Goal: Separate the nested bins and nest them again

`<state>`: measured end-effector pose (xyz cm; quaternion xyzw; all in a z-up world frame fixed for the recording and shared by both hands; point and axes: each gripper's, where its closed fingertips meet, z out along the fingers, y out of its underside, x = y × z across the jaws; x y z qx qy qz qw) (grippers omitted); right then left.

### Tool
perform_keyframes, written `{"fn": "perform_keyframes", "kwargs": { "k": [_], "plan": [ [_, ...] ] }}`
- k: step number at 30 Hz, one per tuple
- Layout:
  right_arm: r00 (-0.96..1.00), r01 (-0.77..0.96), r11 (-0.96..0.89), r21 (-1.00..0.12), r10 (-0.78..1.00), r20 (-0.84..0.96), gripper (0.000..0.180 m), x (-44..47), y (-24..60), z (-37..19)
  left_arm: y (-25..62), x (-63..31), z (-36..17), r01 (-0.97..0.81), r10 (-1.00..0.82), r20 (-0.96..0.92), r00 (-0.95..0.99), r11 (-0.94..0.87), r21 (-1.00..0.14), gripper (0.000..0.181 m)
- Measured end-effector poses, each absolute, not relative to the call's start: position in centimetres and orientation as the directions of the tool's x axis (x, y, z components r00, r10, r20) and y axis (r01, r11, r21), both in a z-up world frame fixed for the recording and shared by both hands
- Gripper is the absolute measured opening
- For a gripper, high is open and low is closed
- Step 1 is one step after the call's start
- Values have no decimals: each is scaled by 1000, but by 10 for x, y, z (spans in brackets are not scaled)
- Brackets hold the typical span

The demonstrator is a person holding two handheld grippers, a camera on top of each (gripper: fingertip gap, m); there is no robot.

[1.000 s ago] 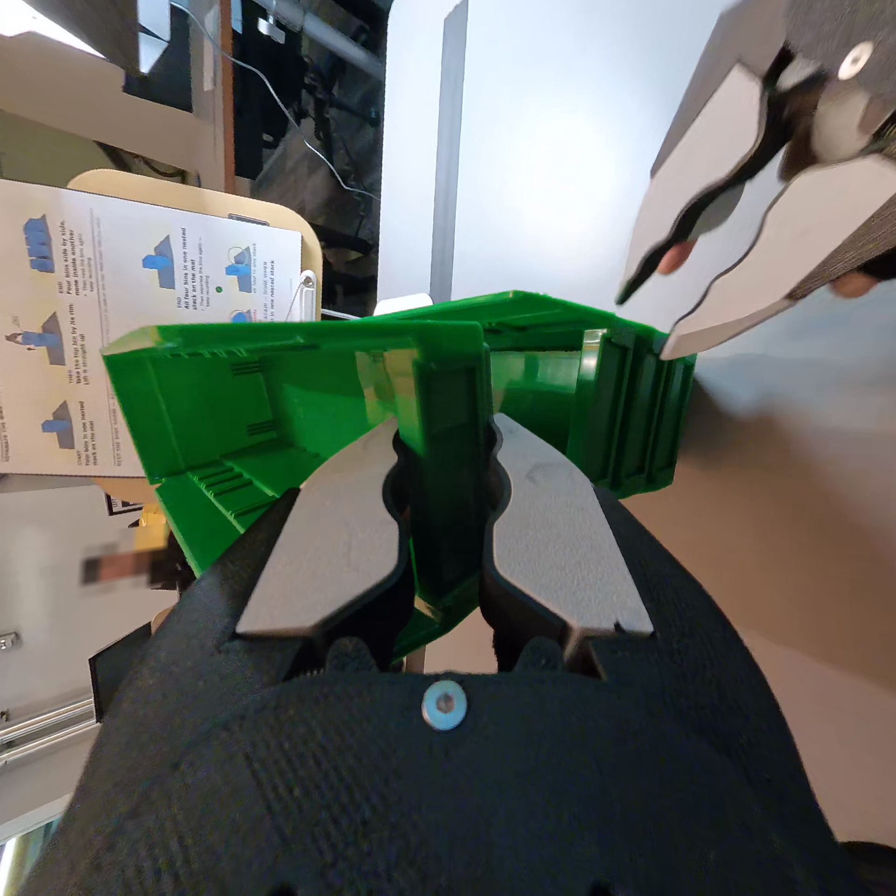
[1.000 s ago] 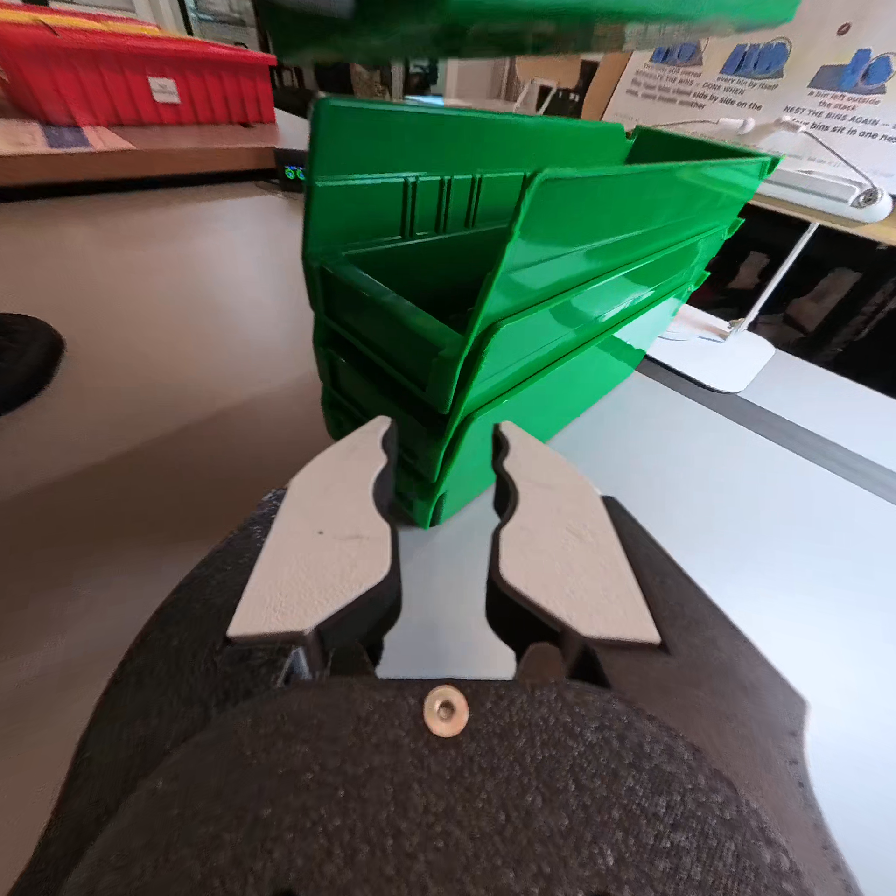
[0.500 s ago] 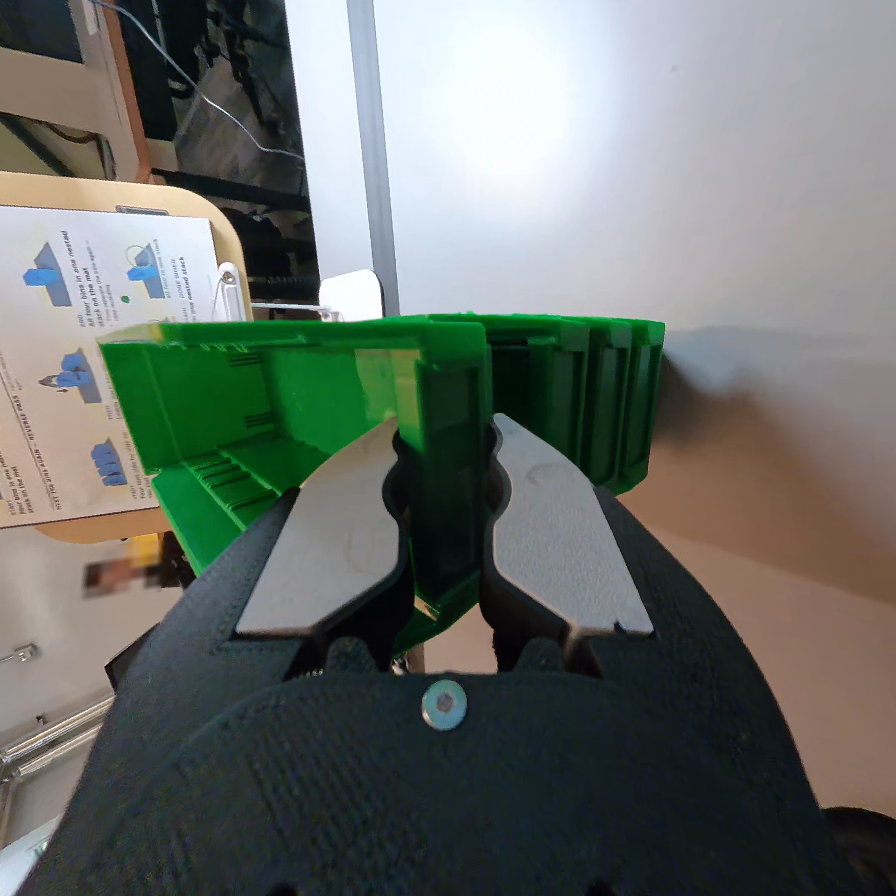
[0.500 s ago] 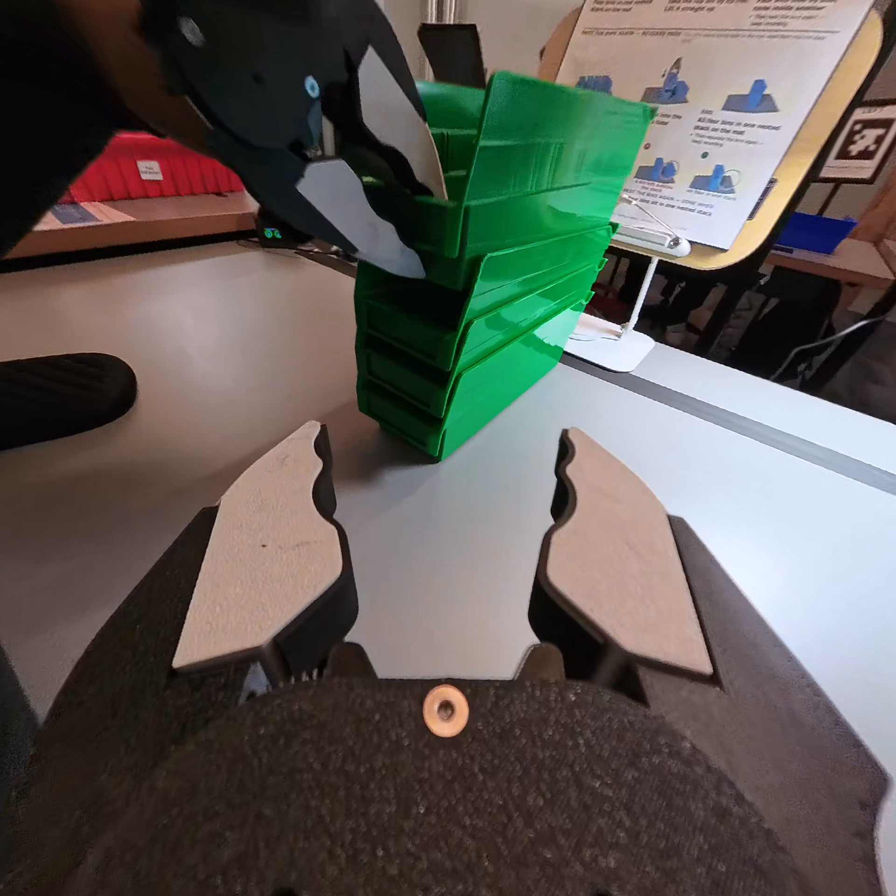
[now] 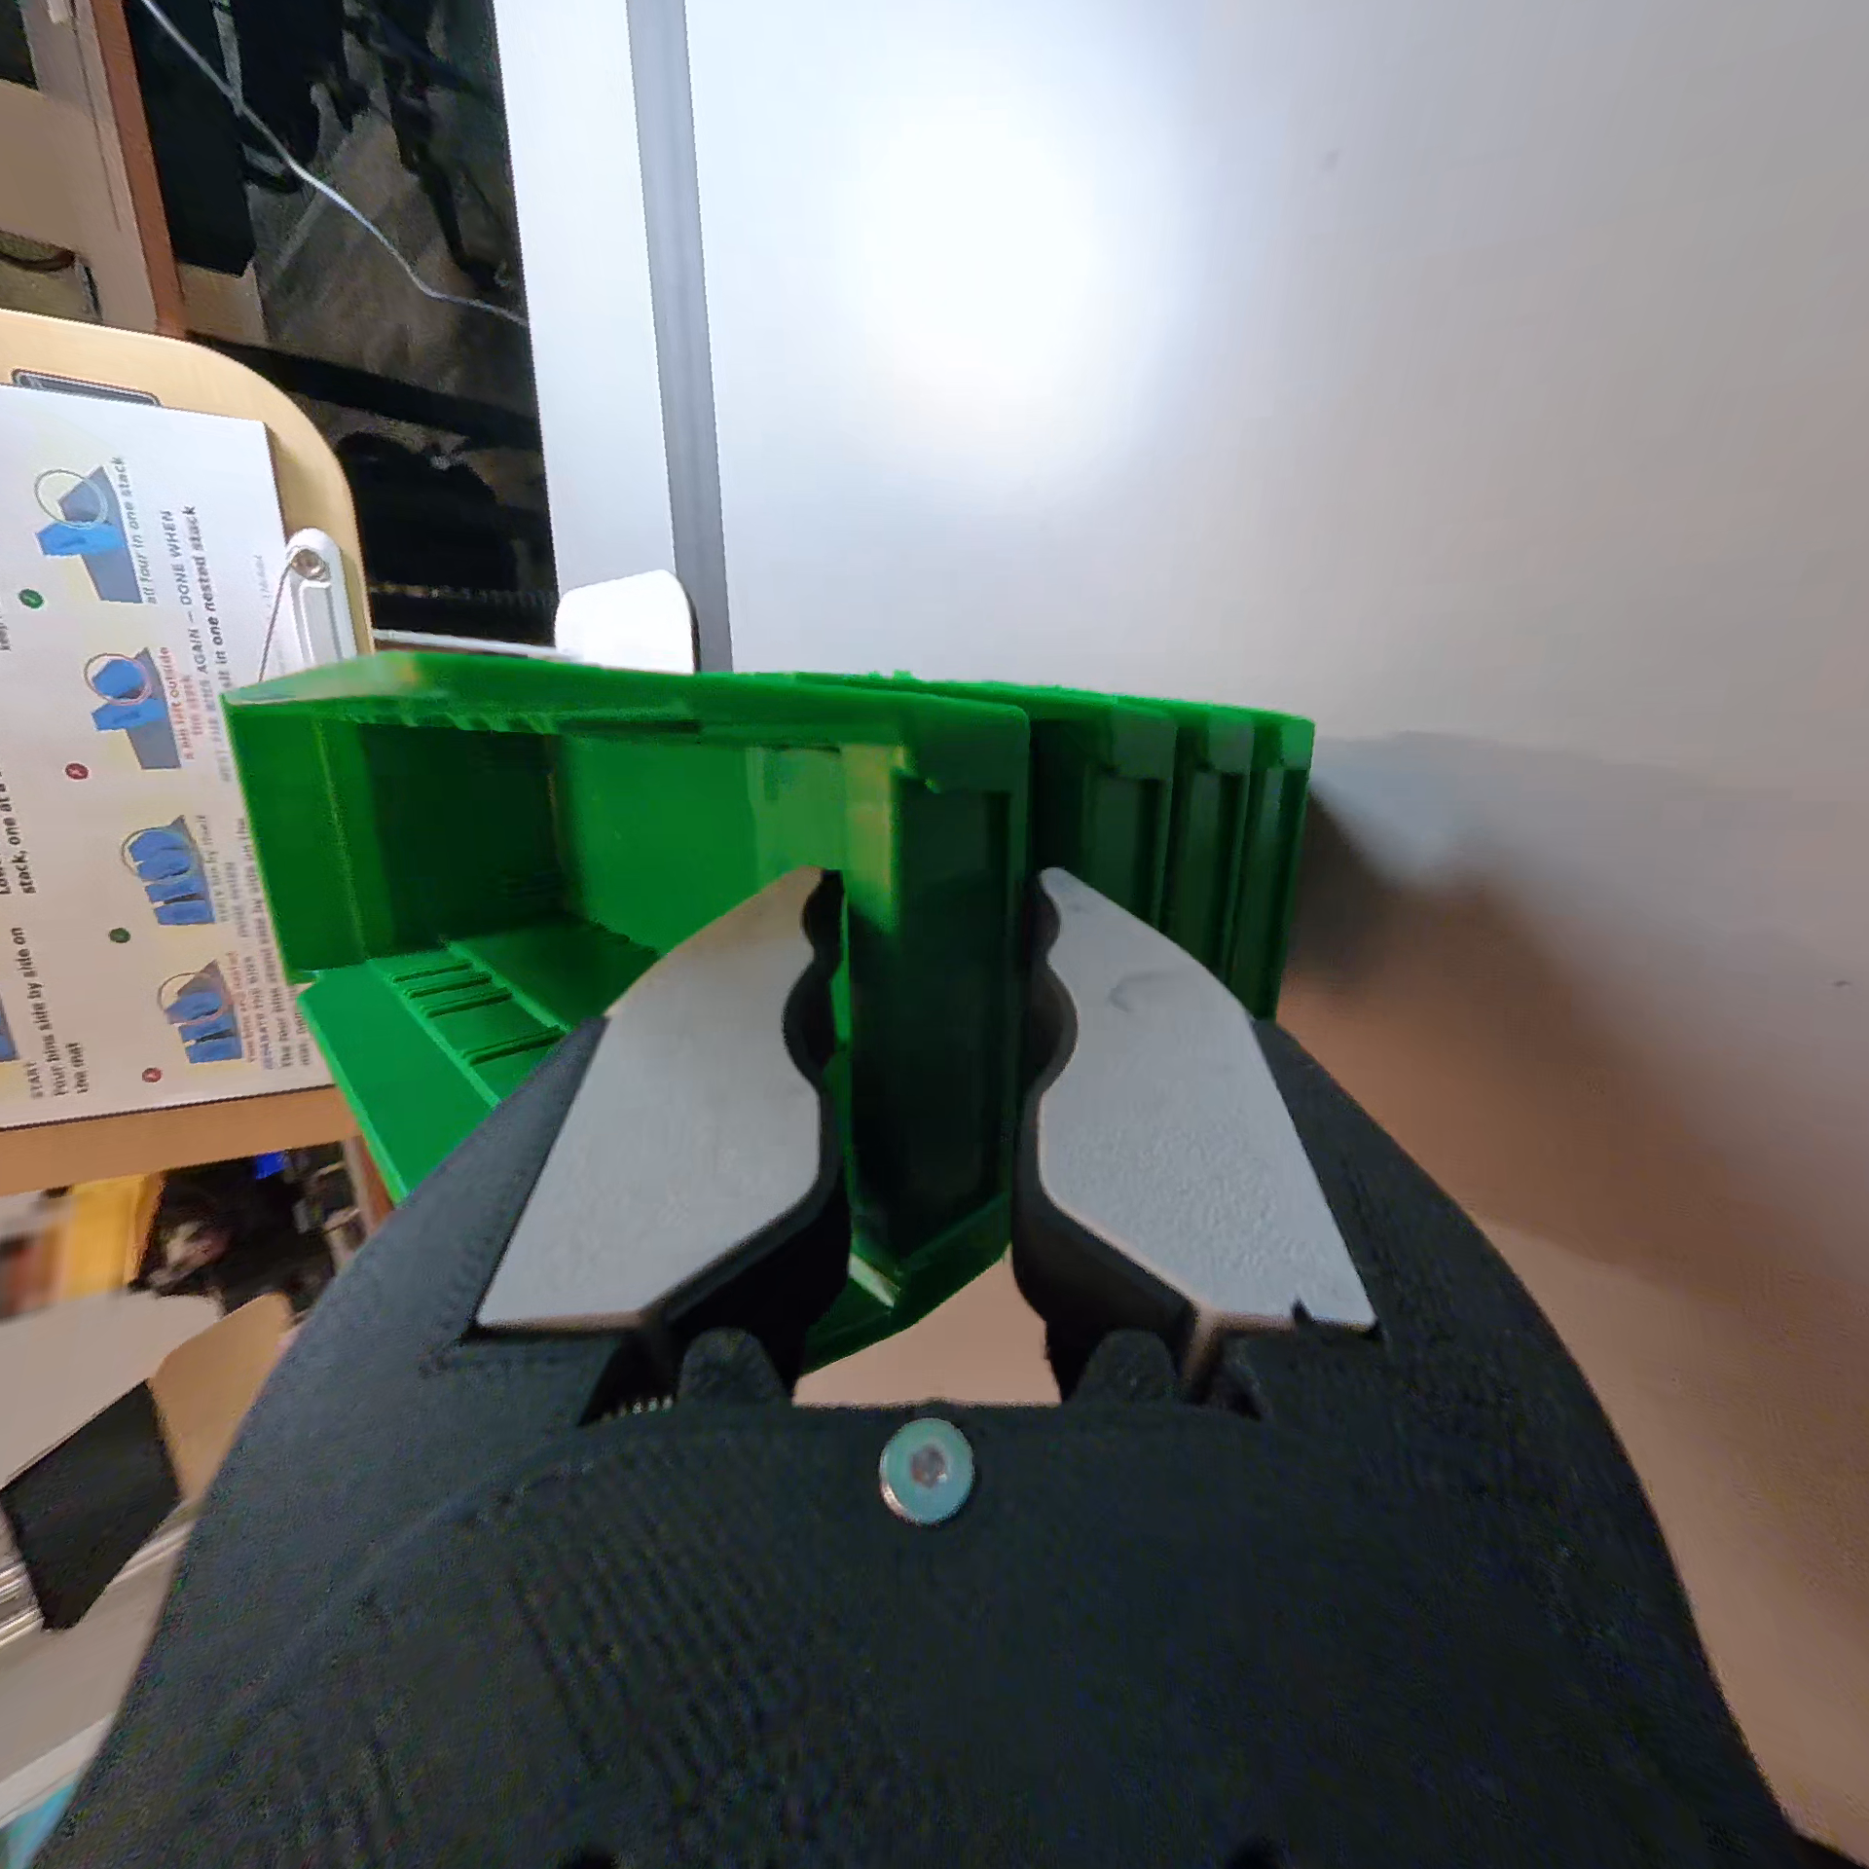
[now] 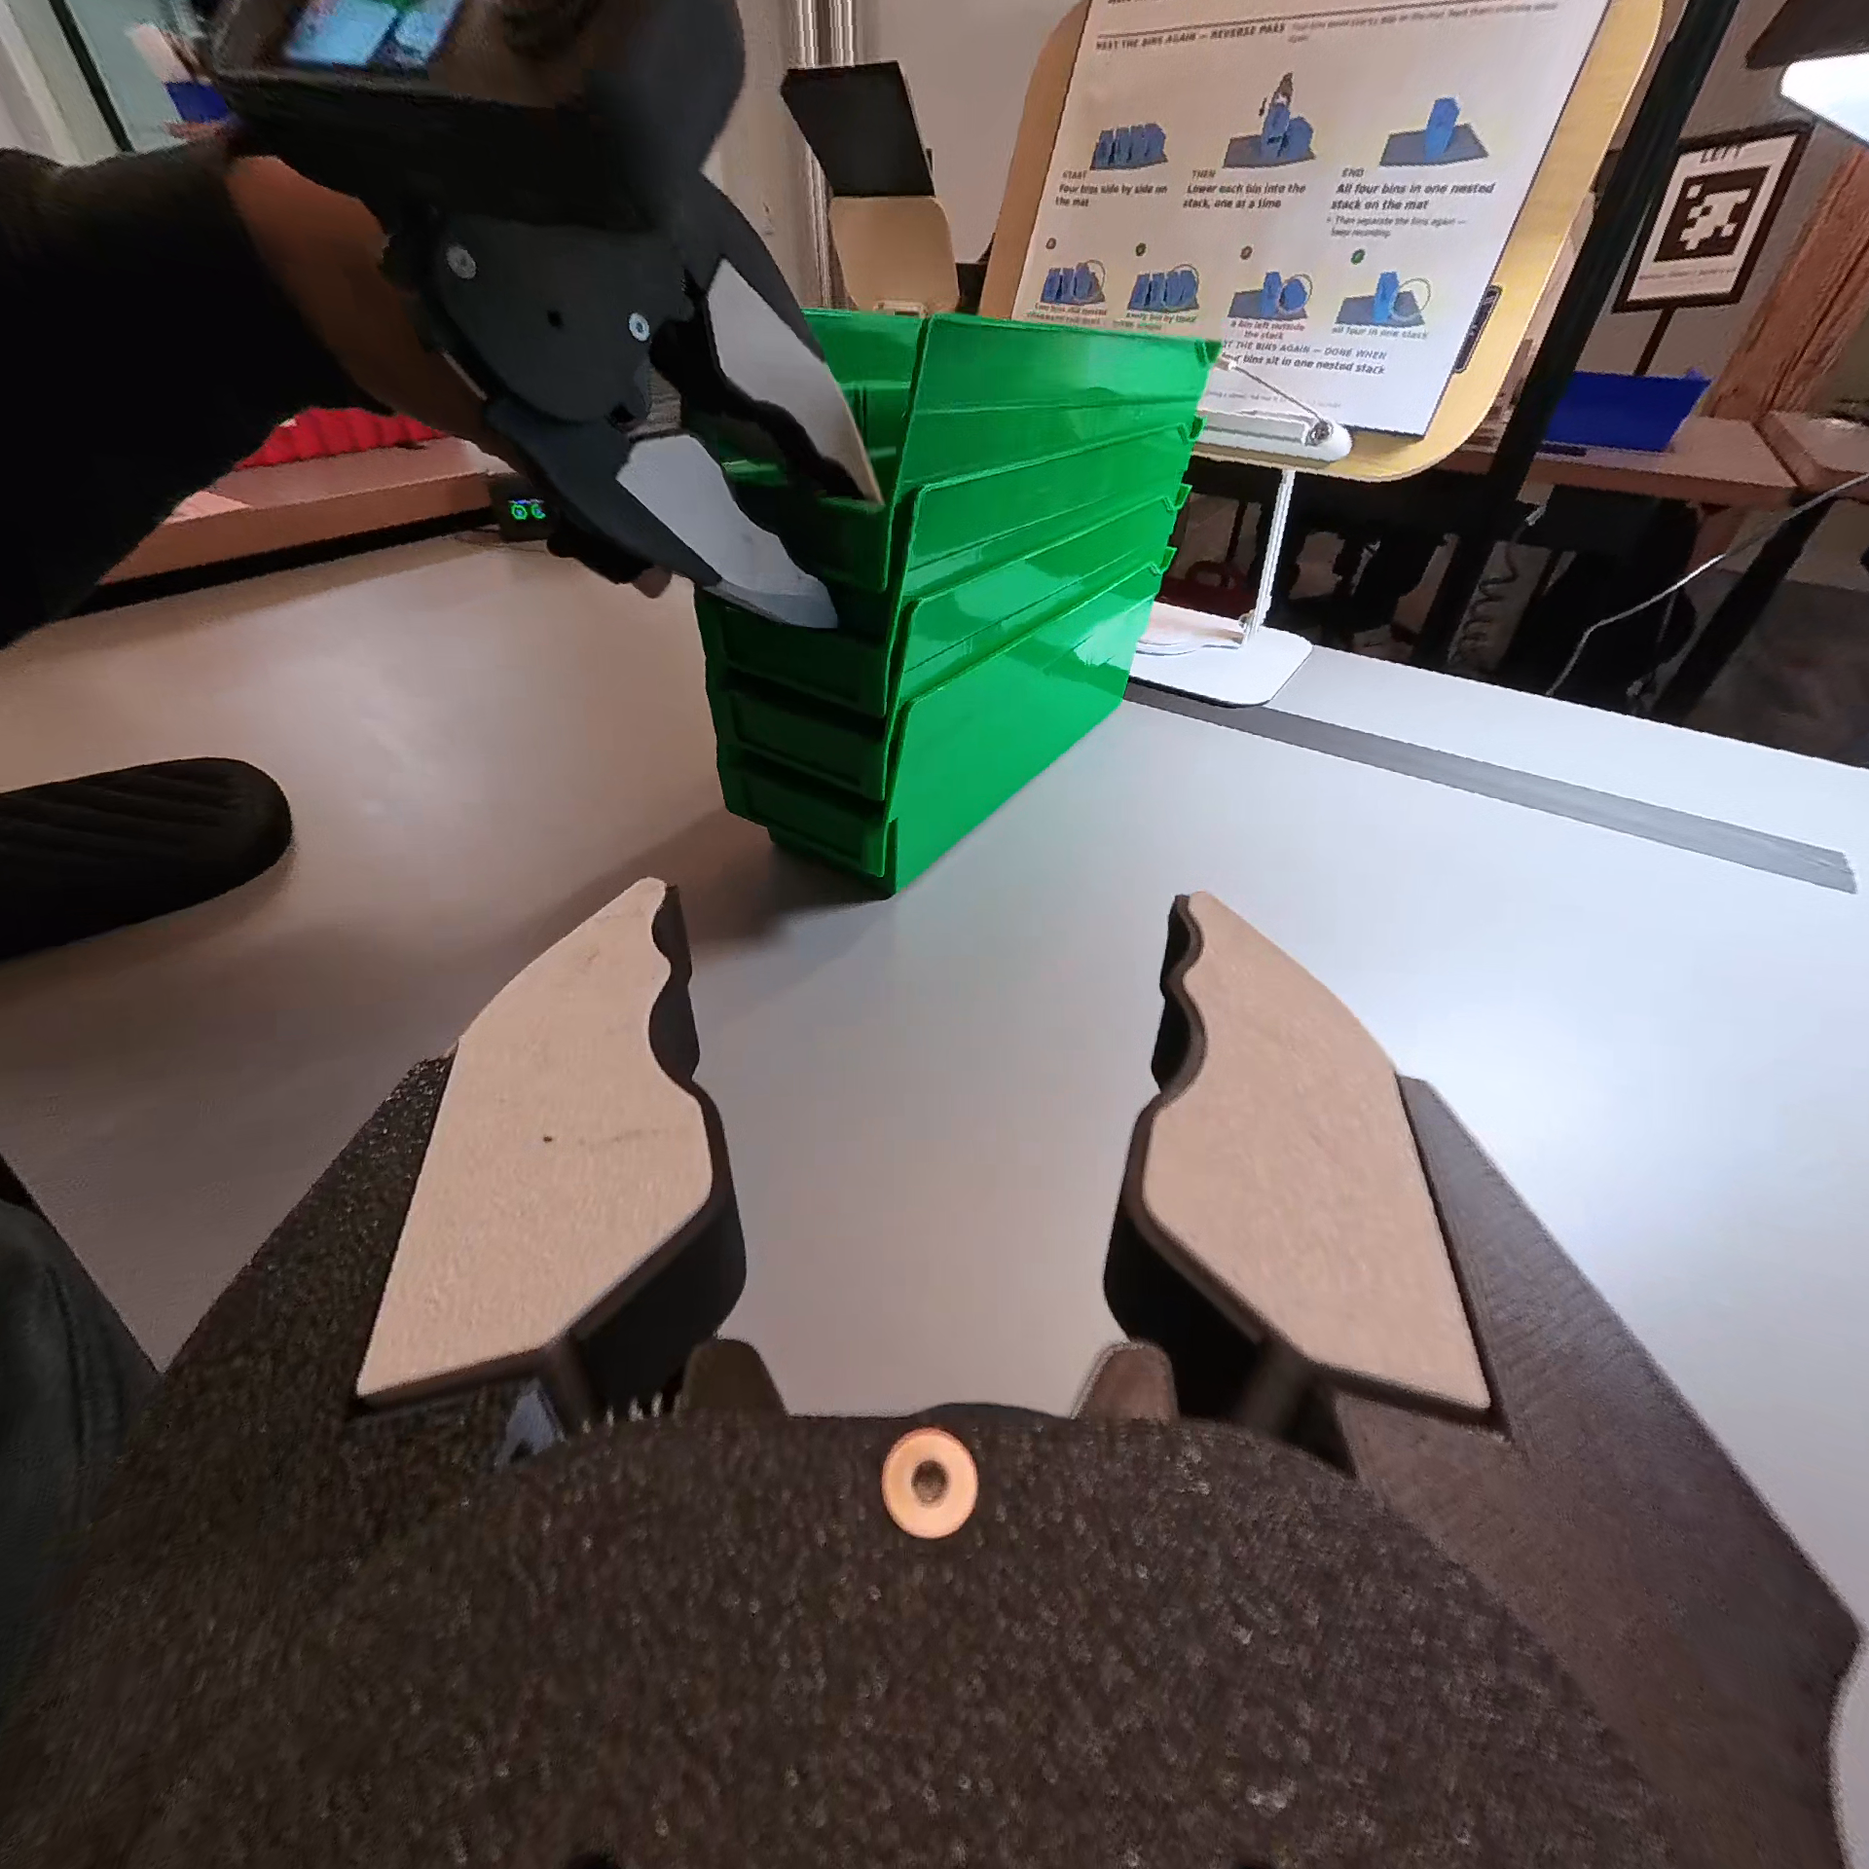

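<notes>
A stack of several nested green bins (image 6: 1011,647) stands on the grey table (image 6: 1416,1011). The top green bin (image 6: 1052,405) sits in the stack. My left gripper (image 5: 930,910) is shut on the front lip of this top bin (image 5: 607,839), with the lower bins (image 5: 1214,839) just beyond it. It also shows in the right wrist view (image 6: 799,546), coming in from the upper left. My right gripper (image 6: 925,900) is open and empty, low over the table, a short way in front of the stack's near corner.
An instruction board on a stand (image 6: 1315,202) and a white lamp base (image 6: 1224,668) stand behind the stack. A dark strip (image 6: 1517,789) crosses the table at the right. A black object (image 6: 131,839) lies at the left. A red bin (image 6: 334,445) is at the back left. Across from one pair of fingers to the other is roughly 20 cm. About 35 cm separates my left fingertips from the black object (image 6: 131,839).
My left gripper has lowered the top bin down into the stack. My right gripper has opened, let go of the stack's bottom corner and drawn back from it.
</notes>
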<state>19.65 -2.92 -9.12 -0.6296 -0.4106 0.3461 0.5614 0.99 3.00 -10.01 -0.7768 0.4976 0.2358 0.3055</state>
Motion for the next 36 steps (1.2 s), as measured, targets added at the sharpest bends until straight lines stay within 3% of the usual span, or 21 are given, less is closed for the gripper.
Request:
{"fn": "perform_keyframes", "kwargs": {
  "k": [6,10,15,27,36],
  "plan": [
    [423,125,-43,-991,906,14,88,192,-27,-97,13,34,-60,-834,-590,-616,522,-199,-515,53],
    [436,122,-44,-992,900,14,88,193,-23,-97,-10,30,-12,-671,-502,-550,668,-88,-736,54],
    [457,126,-29,-992,889,32,88,195,-18,-97,-47,-15,11,-431,-360,-392,846,-31,-902,54],
    [454,89,72,-993,885,104,88,200,0,-107,-134,-114,-107,-90,-105,-74,992,-153,-984,64],
    [439,98,56,-994,893,94,88,195,1,-121,-145,-123,-116,-98,-58,-94,994,-64,-993,70]
  ]
}}
